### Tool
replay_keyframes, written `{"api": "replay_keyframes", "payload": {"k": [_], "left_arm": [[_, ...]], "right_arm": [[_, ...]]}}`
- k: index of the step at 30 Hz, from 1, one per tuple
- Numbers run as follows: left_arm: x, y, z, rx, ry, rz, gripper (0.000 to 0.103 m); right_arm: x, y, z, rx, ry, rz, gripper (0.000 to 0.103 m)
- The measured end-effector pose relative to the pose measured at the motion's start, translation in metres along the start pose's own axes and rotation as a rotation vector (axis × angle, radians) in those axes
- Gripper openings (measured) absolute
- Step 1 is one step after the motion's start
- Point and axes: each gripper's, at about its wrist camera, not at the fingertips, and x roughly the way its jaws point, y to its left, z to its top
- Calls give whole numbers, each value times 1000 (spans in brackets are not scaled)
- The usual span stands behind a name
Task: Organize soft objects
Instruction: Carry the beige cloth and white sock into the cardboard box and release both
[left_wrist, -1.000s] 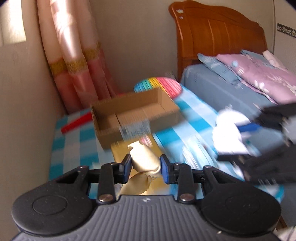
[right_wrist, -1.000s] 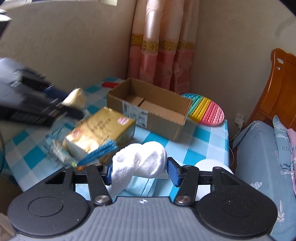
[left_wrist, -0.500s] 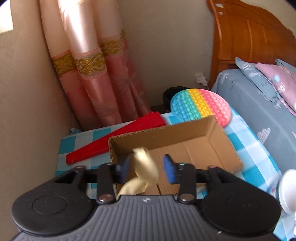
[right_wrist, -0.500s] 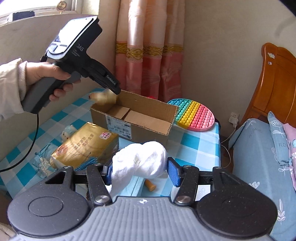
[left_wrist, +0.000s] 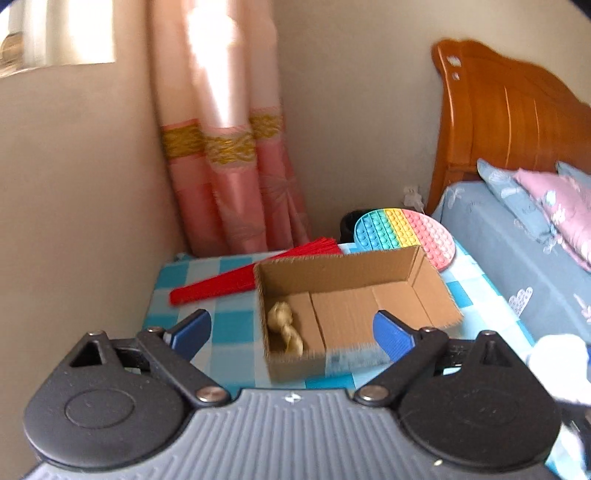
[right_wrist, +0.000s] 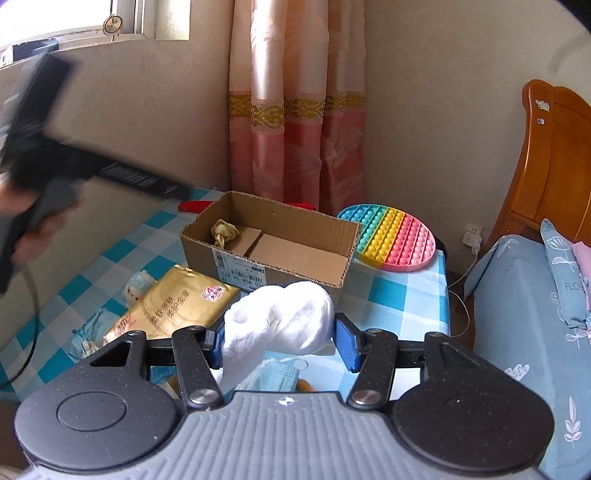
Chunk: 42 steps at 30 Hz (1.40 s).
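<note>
An open cardboard box (left_wrist: 354, 269) stands on the blue checked tablecloth. A crumpled beige cloth (left_wrist: 283, 326) lies loose in its left end, also seen in the right wrist view as the beige cloth (right_wrist: 223, 232). My left gripper (left_wrist: 291, 319) hangs above the box's near wall with its jaws opening wide and nothing between the pads. My right gripper (right_wrist: 279, 332) is shut on a rolled white cloth (right_wrist: 284, 317), held in front of the box (right_wrist: 258, 266). In the right wrist view the left tool's blurred black body (right_wrist: 110, 173) sits at upper left in a hand.
A gold tissue pack (right_wrist: 173, 306) and a small plush toy (right_wrist: 138, 284) lie left of the box. A blue face mask (right_wrist: 277, 373) lies under the right gripper. A red folded fan (left_wrist: 258, 273) and a rainbow pop mat (right_wrist: 391, 236) sit behind the box. The bed (right_wrist: 517, 295) is on the right.
The left gripper carried the beige cloth over the box and opened; the cloth now lies inside. The right gripper kept its hold on the white cloth and shifted slightly.
</note>
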Motion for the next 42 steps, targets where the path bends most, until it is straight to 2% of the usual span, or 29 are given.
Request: {"api": "replay_keyframes", "payload": {"k": [5, 9, 13, 23, 24, 25, 26, 27, 29, 36, 42], "left_arm": [[-41, -8, -51, 14, 8, 39, 102], [-56, -12, -82, 31, 38, 23, 102], [-68, -14, -97, 22, 15, 22, 102], [-69, -4, -114, -4, 37, 32, 102], [-69, -3, -115, -6, 40, 38, 102], [-69, -2, -115, -8, 41, 41, 102], [-69, -1, -116, -11, 40, 43, 102], [-70, 1, -116, -15, 39, 47, 102], [-70, 4, -117, -23, 42, 51, 102], [-69, 9, -120, -32, 49, 64, 102], [-68, 8, -124, -19, 61, 69, 102]], "right_arm": [[11, 0, 8, 31, 8, 24, 61], [23, -2, 21, 45, 9, 36, 61], [39, -5, 43, 59, -8, 52, 61], [96, -9, 102, 77, -15, 45, 62], [101, -9, 106, 80, -21, 44, 66], [105, -9, 110, 82, -29, 38, 79], [109, -9, 113, 83, -33, 27, 86], [111, -10, 114, 89, -40, 17, 96], [111, -12, 113, 104, -55, 21, 103], [91, -9, 93, 105, -48, 53, 103], [66, 0, 61, 67, -33, 103, 103]]}}
